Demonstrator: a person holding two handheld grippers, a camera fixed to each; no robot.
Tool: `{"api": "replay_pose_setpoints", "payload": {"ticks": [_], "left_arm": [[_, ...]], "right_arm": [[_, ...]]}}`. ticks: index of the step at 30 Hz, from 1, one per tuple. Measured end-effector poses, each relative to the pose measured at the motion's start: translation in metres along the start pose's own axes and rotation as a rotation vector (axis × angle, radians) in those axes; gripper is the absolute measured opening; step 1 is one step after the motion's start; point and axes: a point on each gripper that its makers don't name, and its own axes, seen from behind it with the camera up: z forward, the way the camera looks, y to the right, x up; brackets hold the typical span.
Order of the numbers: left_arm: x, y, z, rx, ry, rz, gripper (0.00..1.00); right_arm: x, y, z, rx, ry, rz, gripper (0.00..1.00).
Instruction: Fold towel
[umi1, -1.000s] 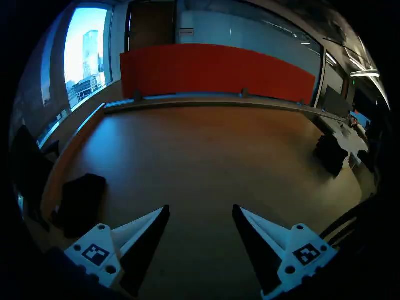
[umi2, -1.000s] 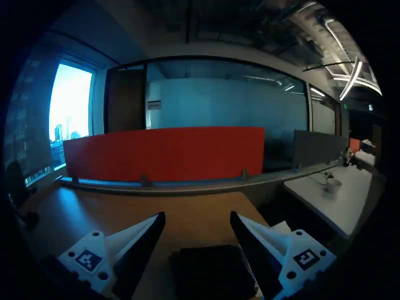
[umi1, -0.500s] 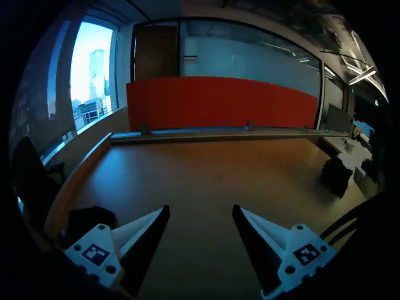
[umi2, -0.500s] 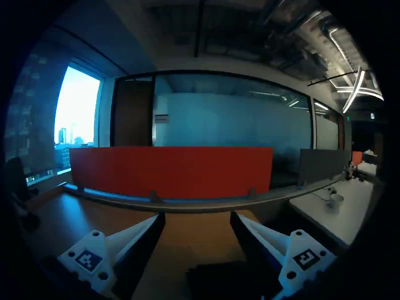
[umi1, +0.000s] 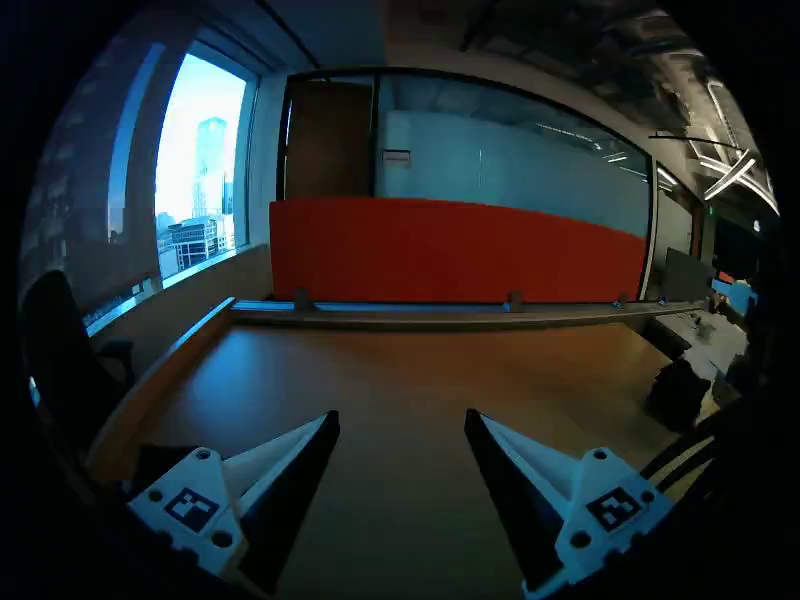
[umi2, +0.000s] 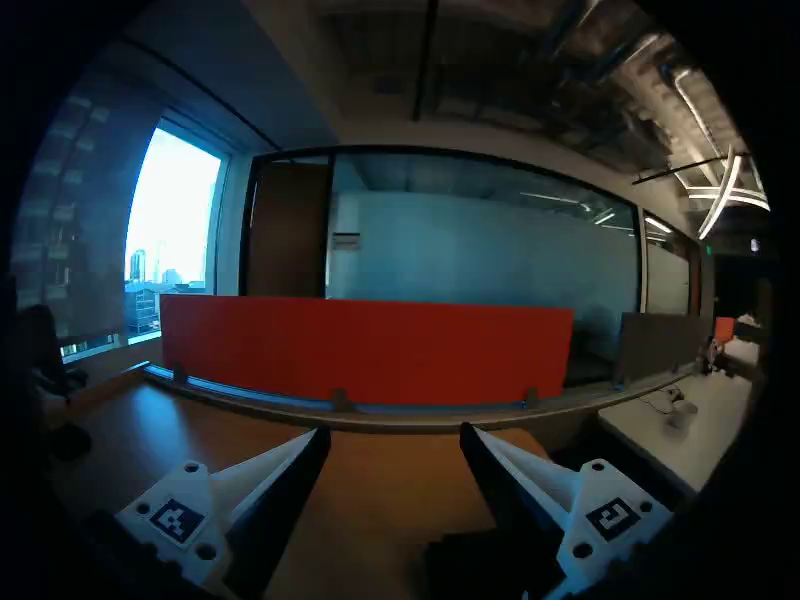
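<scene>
Both tongs stand spread, pinching nothing: the left gripper (umi1: 401, 414) hovers above the wooden table (umi1: 400, 360), while the right gripper (umi2: 394, 430) points toward the red partition (umi2: 370, 350) at the table's far edge. The dark towel (umi2: 470, 565) lies on the table low in the right gripper view, beneath that gripper's fingers, its folds too dim to make out.

wooden table (umi1: 400, 420): brown, smooth top, raised lip along left side | far edge: red divider (umi1: 455, 250) upright along it | right edge, left gripper view: dark lump (umi1: 680, 392), too dim to identify | near left corner: dark thing (umi1: 150, 458), partly hidden | right gripper view, near edge: dark cloth (umi2: 470, 562) lying flat
</scene>
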Motion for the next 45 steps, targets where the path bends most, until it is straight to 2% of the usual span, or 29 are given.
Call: {"api": "replay_pose_setpoints", "payload": {"ticks": [5, 8, 14, 23, 32, 38, 45], "left_arm": [[0.029, -0.014, -0.001, 0.042, 0.079, 0.031, 0.93], [0.042, -0.017, -0.001, 0.048, 0.111, 0.037, 0.93], [0.062, -0.024, 0.0, 0.059, 0.156, 0.02, 0.93], [0.074, -0.023, 0.002, 0.051, 0.194, -0.003, 0.93], [0.067, -0.024, 0.003, 0.057, 0.21, -0.015, 0.93], [0.053, -0.031, 0.001, 0.076, 0.231, -0.01, 0.93], [0.022, -0.036, 0.007, 0.084, 0.259, -0.017, 0.93]], "right_arm": [[0.007, -0.026, 0.0, 0.012, 0.013, -0.017, 1.0], [0.01, -0.037, 0.001, 0.014, 0.019, -0.017, 1.0], [0.01, -0.051, 0.001, 0.019, 0.019, -0.011, 1.0], [0.032, -0.069, -0.005, 0.029, 0.039, 0.004, 1.0], [0.055, -0.084, -0.009, 0.044, 0.066, 0.025, 1.0], [0.052, -0.094, -0.014, 0.048, 0.075, 0.025, 1.0], [0.035, -0.1, -0.02, 0.038, 0.066, 0.024, 1.0]]}}
